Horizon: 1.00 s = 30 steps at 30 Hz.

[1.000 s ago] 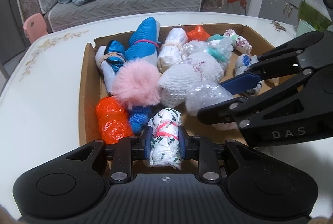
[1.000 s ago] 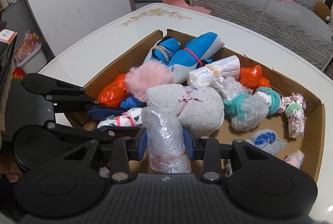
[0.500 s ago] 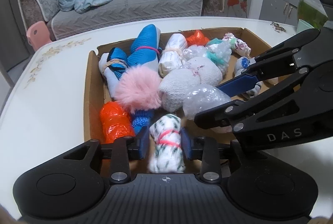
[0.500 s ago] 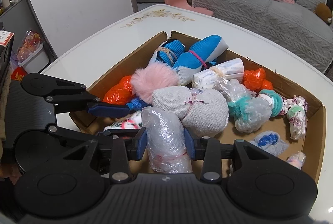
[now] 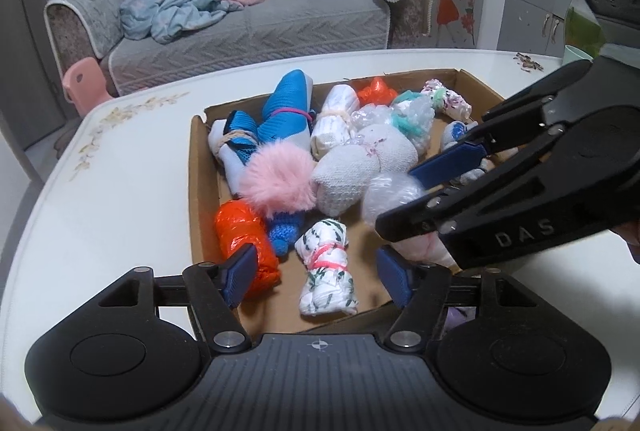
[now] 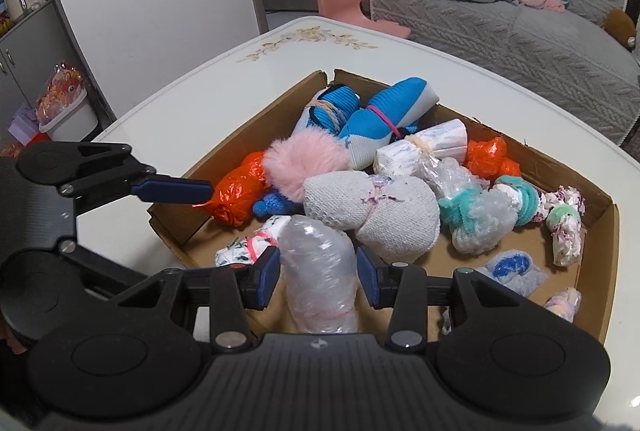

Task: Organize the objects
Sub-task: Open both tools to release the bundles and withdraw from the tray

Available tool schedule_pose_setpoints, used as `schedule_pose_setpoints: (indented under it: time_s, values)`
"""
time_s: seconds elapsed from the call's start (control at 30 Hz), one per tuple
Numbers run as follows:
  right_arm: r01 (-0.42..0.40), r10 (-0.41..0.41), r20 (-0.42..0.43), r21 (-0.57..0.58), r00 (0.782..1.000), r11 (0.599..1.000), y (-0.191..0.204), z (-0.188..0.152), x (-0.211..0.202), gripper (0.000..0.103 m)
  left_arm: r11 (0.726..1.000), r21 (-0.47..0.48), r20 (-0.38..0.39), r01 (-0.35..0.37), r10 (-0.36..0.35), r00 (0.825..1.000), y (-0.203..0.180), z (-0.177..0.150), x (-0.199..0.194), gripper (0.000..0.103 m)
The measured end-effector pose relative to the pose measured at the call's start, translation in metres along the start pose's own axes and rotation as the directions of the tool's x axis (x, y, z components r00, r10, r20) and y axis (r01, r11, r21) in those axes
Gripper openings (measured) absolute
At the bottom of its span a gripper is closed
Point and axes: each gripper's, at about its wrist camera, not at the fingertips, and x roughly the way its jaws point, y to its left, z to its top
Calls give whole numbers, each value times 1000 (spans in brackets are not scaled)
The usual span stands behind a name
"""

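An open cardboard box on the white table holds several tied bundles. My left gripper hangs over the box's near end, its jaws opening. A white floral bundle with a pink band lies on the box floor between the pads, untouched. From the right comes my right gripper, around a clear bubble-wrap bundle. In the right wrist view that gripper has its jaws opening slightly, while both pads still touch the bubble-wrap bundle. One of the left gripper's fingers shows at the left.
A pink pompom, two orange bags, a grey knitted bundle and blue sock rolls fill the box's left and middle. A grey sofa and a pink stool stand beyond the table.
My left jaws have come apart and let go of the floral bundle, which now lies in the box, and that gripper has drawn back and up. The right jaws have eased slightly.
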Motion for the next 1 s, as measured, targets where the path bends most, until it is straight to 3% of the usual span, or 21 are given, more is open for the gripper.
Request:
schedule_pose_setpoints:
  time_s: [0.7, 0.83, 1.0]
  values:
    - [14, -14, 7, -19, 1000, 1000, 10, 0, -9, 47, 1000, 13, 14, 7, -7, 1000, -7, -2, -15, 74]
    - [17, -16, 26, -19, 1000, 1000, 10, -4, -17, 55, 1000, 12, 16, 11, -11, 1000, -7, -4, -18, 75]
    - [34, -34, 92, 2, 995, 999, 11, -25, -46, 75, 1000, 23, 23, 17, -17, 1000, -8, -11, -26, 79]
